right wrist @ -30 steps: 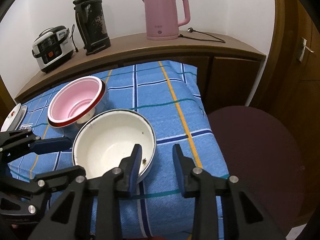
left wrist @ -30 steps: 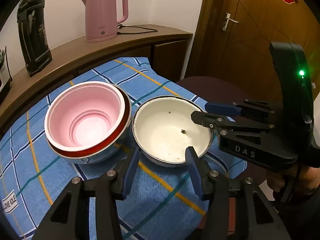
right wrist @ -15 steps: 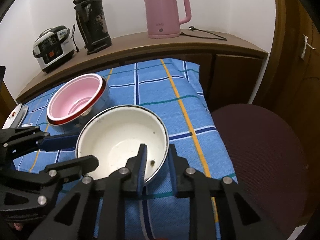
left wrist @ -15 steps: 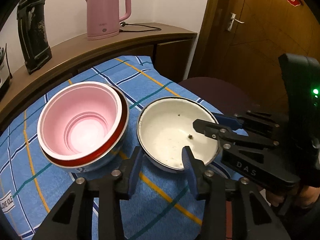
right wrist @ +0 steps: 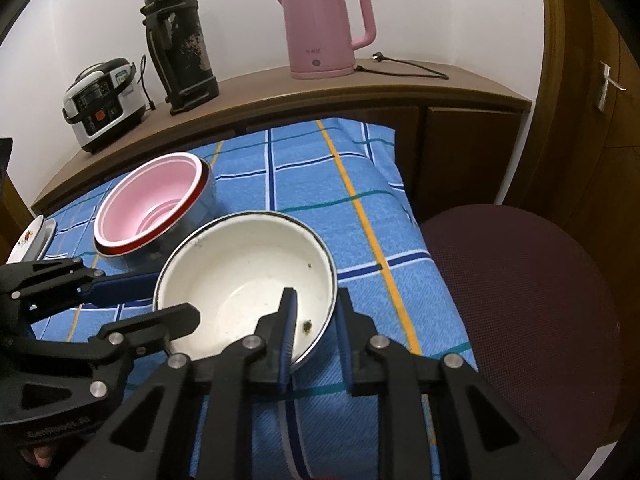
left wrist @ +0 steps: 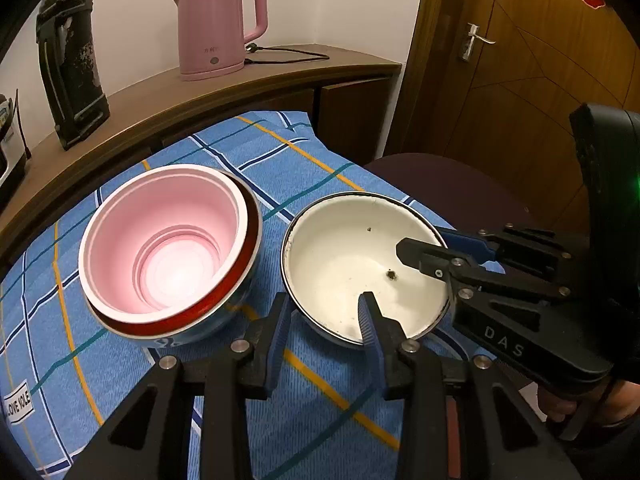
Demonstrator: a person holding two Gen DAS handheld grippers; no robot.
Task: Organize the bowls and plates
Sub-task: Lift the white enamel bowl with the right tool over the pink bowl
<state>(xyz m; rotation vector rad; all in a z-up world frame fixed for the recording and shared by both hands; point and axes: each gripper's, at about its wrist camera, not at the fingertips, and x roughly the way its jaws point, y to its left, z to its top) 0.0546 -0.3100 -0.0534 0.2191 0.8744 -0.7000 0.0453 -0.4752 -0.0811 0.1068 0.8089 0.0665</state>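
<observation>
While both grippers straddle the white bowl (right wrist: 244, 280) rim, left gripper (left wrist: 324, 320) parted, right gripper (right wrist: 314, 320) pinching it, pink bowl (left wrist: 164, 236) nested in red-rimmed bowl (left wrist: 228, 300).

Warm, fairly dim indoor light from overhead, soft glow inside the pink bowl (left wrist: 168, 240), sharp focus across both views, strong fisheye bending at the edges, black vignette corners, green LED glare far right.
</observation>
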